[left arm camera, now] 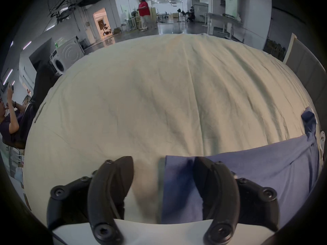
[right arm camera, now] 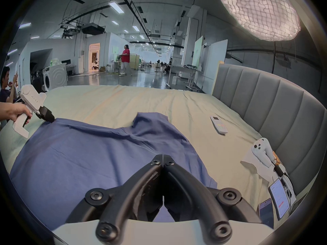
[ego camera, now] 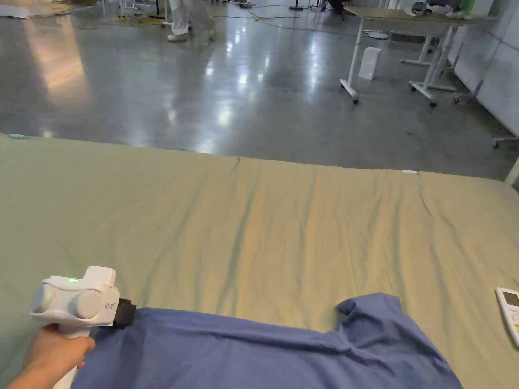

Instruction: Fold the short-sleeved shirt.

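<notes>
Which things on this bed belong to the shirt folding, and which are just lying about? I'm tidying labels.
Job: blue shirt; left gripper, open at the shirt's edge; right gripper, closed above the shirt.

Lying about: remote control; soft toy; two phones.

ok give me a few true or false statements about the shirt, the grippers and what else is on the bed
1. The shirt is blue. True.
2. The left gripper is shut tight on the shirt. False: its fingers stand apart at the shirt's edge.
3. The right gripper has its fingers closed together. True.
4. The shirt is already folded into a neat square. False: it lies spread and wrinkled on the sheet.
5. A remote control lies on the bed beside the shirt, apart from it. True.
</notes>
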